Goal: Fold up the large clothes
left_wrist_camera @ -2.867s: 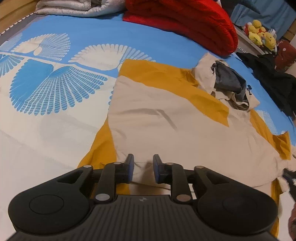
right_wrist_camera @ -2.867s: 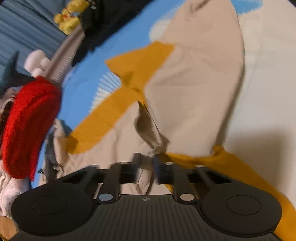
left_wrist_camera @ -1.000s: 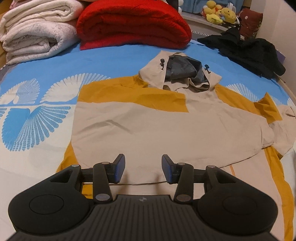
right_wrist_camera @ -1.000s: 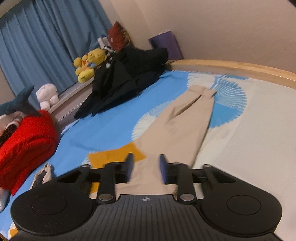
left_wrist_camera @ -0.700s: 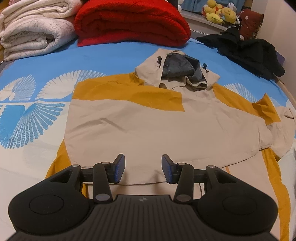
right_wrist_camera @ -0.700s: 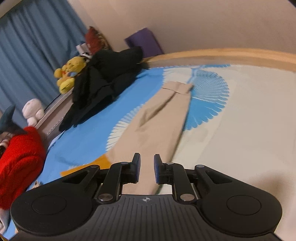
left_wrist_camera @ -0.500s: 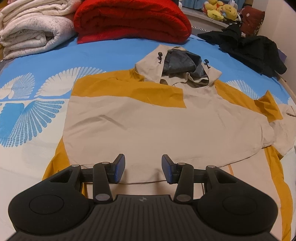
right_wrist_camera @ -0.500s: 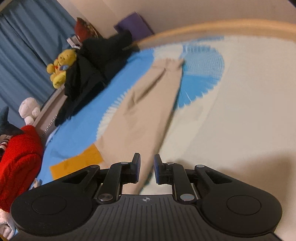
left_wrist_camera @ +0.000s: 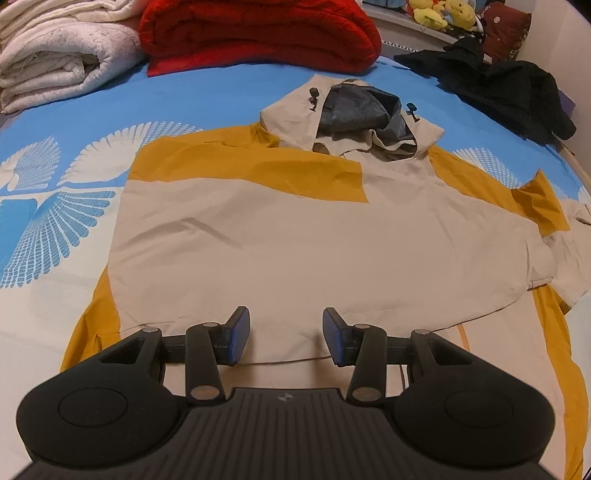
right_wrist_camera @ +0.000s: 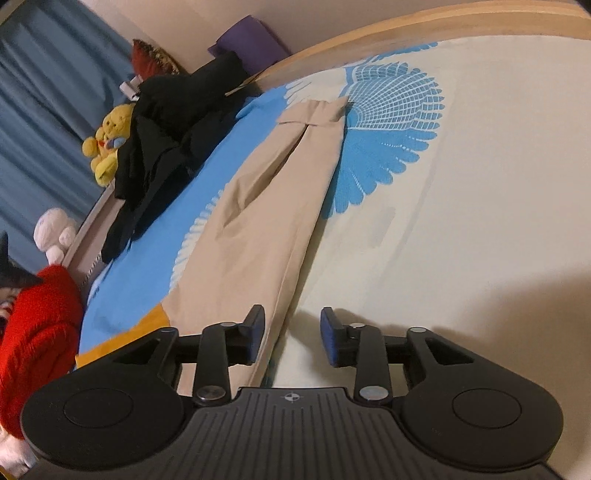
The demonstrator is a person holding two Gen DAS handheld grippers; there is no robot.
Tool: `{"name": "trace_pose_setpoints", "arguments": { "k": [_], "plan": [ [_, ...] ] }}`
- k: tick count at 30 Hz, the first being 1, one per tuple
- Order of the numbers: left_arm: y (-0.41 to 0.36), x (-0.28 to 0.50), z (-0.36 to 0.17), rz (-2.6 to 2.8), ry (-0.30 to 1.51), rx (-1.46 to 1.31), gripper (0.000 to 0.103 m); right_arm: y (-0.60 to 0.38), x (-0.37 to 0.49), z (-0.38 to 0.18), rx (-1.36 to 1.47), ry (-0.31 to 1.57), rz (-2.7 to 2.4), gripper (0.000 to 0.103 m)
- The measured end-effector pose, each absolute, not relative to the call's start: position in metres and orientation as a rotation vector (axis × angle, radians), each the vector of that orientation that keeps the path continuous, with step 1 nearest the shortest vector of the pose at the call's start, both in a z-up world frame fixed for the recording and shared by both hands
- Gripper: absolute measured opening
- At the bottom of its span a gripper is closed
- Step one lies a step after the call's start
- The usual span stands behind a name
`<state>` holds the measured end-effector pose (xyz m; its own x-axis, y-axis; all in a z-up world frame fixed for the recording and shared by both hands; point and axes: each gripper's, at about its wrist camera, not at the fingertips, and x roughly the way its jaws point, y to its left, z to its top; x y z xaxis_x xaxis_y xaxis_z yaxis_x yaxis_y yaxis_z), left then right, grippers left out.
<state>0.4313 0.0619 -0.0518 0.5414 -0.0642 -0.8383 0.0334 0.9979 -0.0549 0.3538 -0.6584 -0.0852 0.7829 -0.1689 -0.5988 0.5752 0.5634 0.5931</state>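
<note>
A beige and mustard hooded jacket [left_wrist_camera: 295,236] lies flat on the bed, its grey-lined hood [left_wrist_camera: 365,114] towards the far end. One sleeve is folded across its front. My left gripper [left_wrist_camera: 286,338] hovers open over the near hem, nothing between its blue pads. In the right wrist view the other beige sleeve [right_wrist_camera: 269,206] stretches away across the sheet to its cuff [right_wrist_camera: 314,110]. My right gripper [right_wrist_camera: 291,334] is low over that sleeve's near edge. Its jaws are opening, and the sleeve's edge lies under the left finger, not pinched.
A red blanket [left_wrist_camera: 258,33] and white quilts [left_wrist_camera: 55,55] are stacked at the bed's far end. A black garment [left_wrist_camera: 506,88] lies at the far right beside yellow plush toys [right_wrist_camera: 107,147]. The wooden bed frame [right_wrist_camera: 443,22] curves past the sleeve.
The right gripper dropped towards the sleeve, rolled, and its jaws spread from nearly shut. The left gripper stayed over the hem, equally open.
</note>
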Motion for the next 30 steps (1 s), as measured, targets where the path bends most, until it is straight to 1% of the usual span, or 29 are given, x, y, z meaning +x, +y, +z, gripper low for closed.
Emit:
{"name": "trace_pose_setpoints", "arguments": {
  "k": [8,13,16,23,24,25,26,27,30],
  "plan": [
    [0.052,0.432,-0.063,-0.062,1.018,0.005,0.048,-0.681,0.367,-0.099,0.961,0.443,-0.461,0.035],
    [0.05,0.432,-0.067,-0.071,1.024,0.027,0.048,-0.698,0.404,-0.091,0.857,0.467,-0.477,0.035],
    [0.052,0.433,-0.068,-0.062,1.025,0.035,0.048,-0.715,0.424,-0.088,0.868,0.475,-0.506,0.035],
    [0.052,0.434,-0.071,-0.069,1.035,0.044,0.048,-0.738,0.458,-0.076,0.79,0.502,-0.631,0.035],
    [0.053,0.435,-0.07,-0.068,1.034,0.04,0.048,-0.74,0.46,-0.075,0.79,0.503,-0.641,0.033],
    [0.055,0.435,-0.069,-0.066,1.032,0.033,0.048,-0.742,0.461,-0.072,0.792,0.498,-0.652,0.022],
    [0.057,0.436,-0.067,-0.064,1.03,0.025,0.048,-0.741,0.461,-0.069,0.785,0.489,-0.66,0.008],
    [0.059,0.436,-0.066,-0.062,1.027,0.016,0.048,-0.739,0.461,-0.063,0.766,0.476,-0.664,0.003],
    [0.064,0.435,-0.059,-0.06,1.02,-0.012,0.048,-0.725,0.462,-0.04,0.698,0.425,-0.649,0.001]
  ]
}}
